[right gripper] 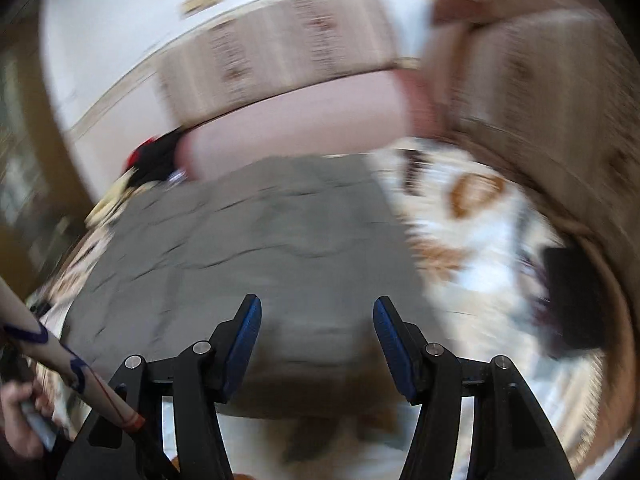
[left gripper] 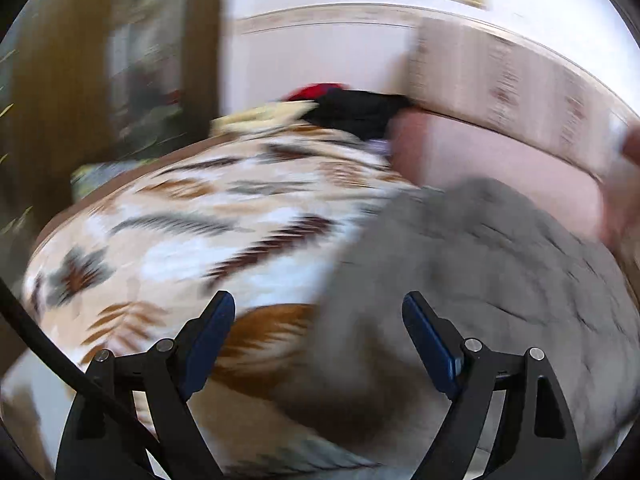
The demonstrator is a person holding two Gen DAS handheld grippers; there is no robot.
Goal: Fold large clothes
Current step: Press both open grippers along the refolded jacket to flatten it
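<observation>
A large grey garment (left gripper: 480, 264) lies spread flat on a patterned white, brown and grey blanket (left gripper: 192, 224). In the right wrist view the grey garment (right gripper: 256, 232) fills the middle, with the blanket (right gripper: 480, 240) at its right. My left gripper (left gripper: 318, 312) is open and empty, above the garment's left edge. My right gripper (right gripper: 316, 316) is open and empty, above the garment's near edge. Both views are blurred by motion.
A pile of black, red and cream clothes (left gripper: 348, 108) lies at the blanket's far end beside a pink cushion (left gripper: 500, 160). A patterned sofa back (right gripper: 280, 48) runs behind. A dark object (right gripper: 572, 300) lies on the blanket at right. A hand (right gripper: 20, 420) shows at lower left.
</observation>
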